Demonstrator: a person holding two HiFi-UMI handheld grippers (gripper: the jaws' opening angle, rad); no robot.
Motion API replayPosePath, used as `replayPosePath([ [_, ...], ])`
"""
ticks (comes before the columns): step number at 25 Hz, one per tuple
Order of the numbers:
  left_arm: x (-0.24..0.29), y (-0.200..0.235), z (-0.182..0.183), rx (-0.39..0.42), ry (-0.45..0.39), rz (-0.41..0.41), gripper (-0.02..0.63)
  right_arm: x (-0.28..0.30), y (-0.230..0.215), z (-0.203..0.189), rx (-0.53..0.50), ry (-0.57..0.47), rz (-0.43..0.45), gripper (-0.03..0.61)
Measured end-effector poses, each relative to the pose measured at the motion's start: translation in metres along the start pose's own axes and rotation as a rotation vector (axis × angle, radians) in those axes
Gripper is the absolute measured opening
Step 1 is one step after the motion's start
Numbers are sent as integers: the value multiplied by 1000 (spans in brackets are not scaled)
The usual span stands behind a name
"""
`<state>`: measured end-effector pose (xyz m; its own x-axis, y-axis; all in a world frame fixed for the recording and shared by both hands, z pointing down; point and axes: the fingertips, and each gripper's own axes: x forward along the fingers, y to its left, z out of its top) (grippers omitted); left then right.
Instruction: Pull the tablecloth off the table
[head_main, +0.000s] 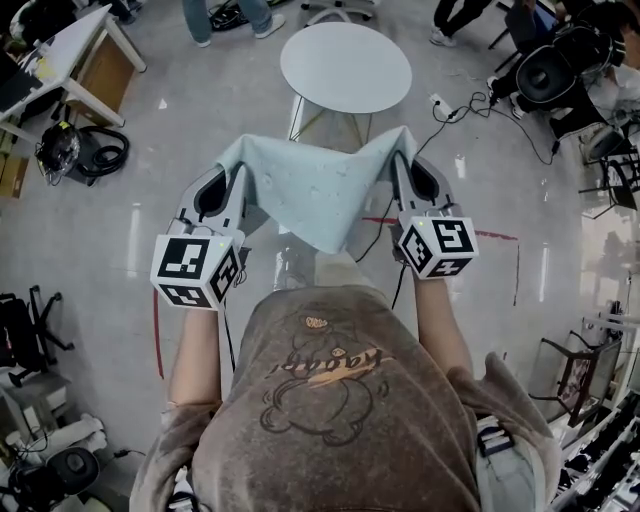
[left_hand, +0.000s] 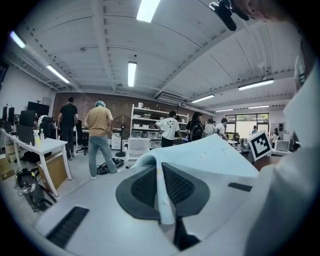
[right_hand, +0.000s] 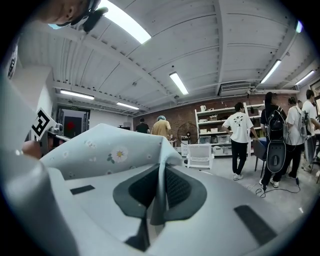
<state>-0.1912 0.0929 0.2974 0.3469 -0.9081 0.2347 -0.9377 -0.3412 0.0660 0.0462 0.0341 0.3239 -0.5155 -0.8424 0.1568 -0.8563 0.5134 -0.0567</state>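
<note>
Nearest the camera, a person in a brown printed T-shirt holds a gripper in each hand out toward 12 o'clock, the marker cubes closest to the body. The left gripper, at 10 o'clock from the chest, has its jaws pressed together on one top corner of the pale blue, daisy-print tablecloth. Its own view shows a fold of fabric pinched between the dark ribbed pads. The right gripper, at 2 o'clock, is likewise clamped tight on the opposite corner. The tablecloth sags in mid-air between the two, its lower edge dropping to a point toward 6 o'clock above the grey floor. Beyond it, at 12 o'clock, stands the round white table, apart from the cloth. Farther off, several people stand by shelving along a brick wall
</note>
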Motion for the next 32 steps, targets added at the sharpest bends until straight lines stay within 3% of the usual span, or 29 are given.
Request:
replayPosePath([
  [7,38,4,-11,-34,38,-40,32,19,-20,-4,-1,29,-24,18],
  [16,113,11,-6,-35,54,-66,31,49,-75,-23,52,78,-76,18],
  [26,173,19,-13,-41,79,-41,31,81,-113,-41,58,107,-77,18],
  [32,182,23,-19,-69,90,-21,31,90,-115,-37,58,95,-82,18],
])
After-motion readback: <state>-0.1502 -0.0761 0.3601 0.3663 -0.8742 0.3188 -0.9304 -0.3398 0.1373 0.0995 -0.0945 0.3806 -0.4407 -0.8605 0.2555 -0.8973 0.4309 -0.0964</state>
